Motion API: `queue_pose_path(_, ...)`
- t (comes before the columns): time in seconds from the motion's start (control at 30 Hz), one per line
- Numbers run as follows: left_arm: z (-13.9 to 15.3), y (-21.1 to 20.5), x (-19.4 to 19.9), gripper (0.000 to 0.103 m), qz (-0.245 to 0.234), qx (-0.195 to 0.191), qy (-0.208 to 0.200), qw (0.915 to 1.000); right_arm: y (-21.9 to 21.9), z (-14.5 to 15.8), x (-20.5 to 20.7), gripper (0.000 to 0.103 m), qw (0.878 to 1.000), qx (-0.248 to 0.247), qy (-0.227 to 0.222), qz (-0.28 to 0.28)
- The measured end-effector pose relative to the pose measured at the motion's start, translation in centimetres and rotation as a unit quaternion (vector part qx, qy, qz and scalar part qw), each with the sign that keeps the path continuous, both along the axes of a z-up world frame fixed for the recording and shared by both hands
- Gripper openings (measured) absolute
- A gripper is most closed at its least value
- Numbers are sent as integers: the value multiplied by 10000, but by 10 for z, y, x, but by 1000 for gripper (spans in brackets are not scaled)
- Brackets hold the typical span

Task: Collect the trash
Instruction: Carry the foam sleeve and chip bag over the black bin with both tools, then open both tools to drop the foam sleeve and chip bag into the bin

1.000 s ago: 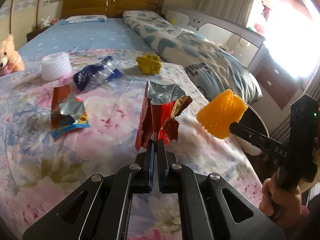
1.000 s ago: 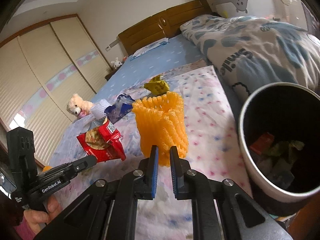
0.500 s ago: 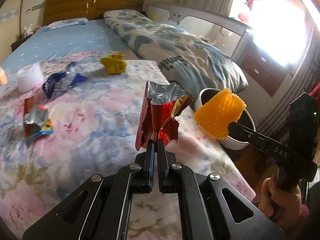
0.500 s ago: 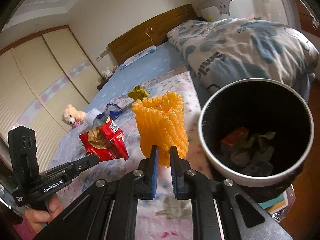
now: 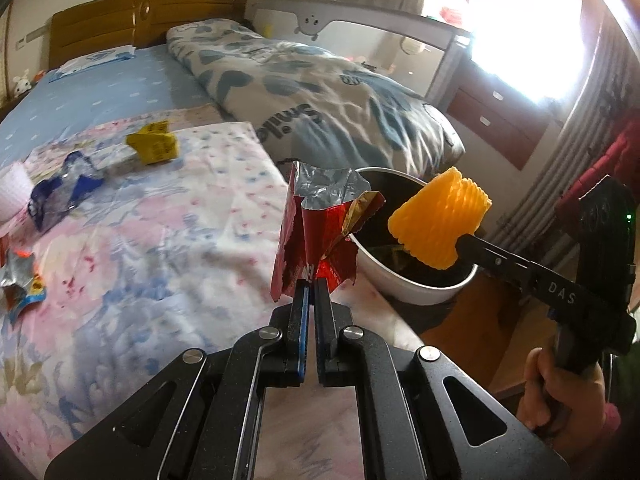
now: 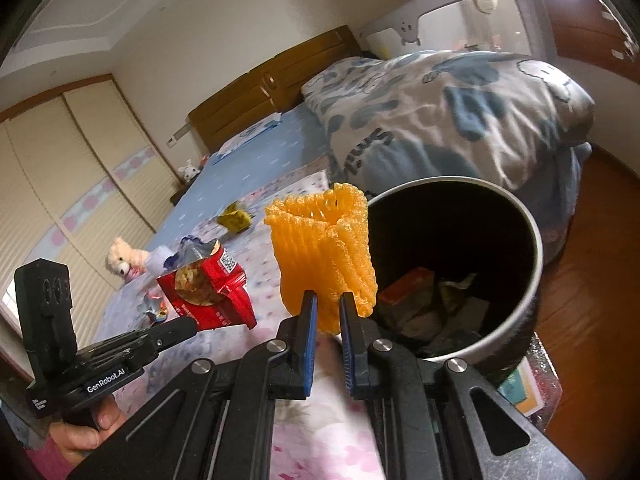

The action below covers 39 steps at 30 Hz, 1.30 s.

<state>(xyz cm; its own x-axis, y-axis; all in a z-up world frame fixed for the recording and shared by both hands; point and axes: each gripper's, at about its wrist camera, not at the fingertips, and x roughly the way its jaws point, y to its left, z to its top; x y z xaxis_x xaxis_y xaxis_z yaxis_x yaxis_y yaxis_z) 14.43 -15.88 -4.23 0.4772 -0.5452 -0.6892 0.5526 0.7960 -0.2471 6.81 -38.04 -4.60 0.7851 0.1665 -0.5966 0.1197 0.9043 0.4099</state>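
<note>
The right tongs (image 6: 328,312) are clenched on the lower edge of an orange foam net sleeve (image 6: 324,248), which stands upright above them; in the right wrist view the trash bin (image 6: 534,264) opens just right of it, so the sleeve lies beside the near-left rim. In the left wrist view the sleeve (image 5: 440,222) reads as over the bin's mouth (image 5: 416,294), so this hand is nearer to letting go. The left tongs (image 5: 311,290) grasp a torn red snack wrapper (image 5: 316,236) by its bottom, long axis upright; the bin lies to its right and beyond, past the edge of the bed (image 5: 160,264). Nothing blocks the space above the rim. At the left of that frame a yellow wrapper (image 5: 154,146), a blue wrapper (image 5: 60,188) and a foil packet (image 5: 20,284) remain on the bed.
</note>
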Motion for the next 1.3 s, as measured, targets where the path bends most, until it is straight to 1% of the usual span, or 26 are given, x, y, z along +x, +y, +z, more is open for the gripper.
queue_pose_path(0.37, 1, -39, -2, 2, -358, 128, -17, 9993, -27, -4, -8, 11, 9995, -15, 77, -306)
queue_pose_path(0.67, 1, -66, 3, 2, -538, 219, -46, 9983, -46, -9, -8, 11, 9988, 15, 167, -468)
queue_pose_path(0.8, 1, -76, 4, 2, -598, 263, -47, 9979, -51, -11, -8, 11, 9986, 31, 187, -494)
queue_pose_path(0.97, -5, -86, 10, 2, -652, 311, 46, 9974, -56, -12, -6, 11, 9984, 66, 199, -523)
queue_pose_path(1.3, -10, -101, 16, 2, -732, 390, 81, 9965, -62, -14, 0, 11, 9981, -21, 274, -559)
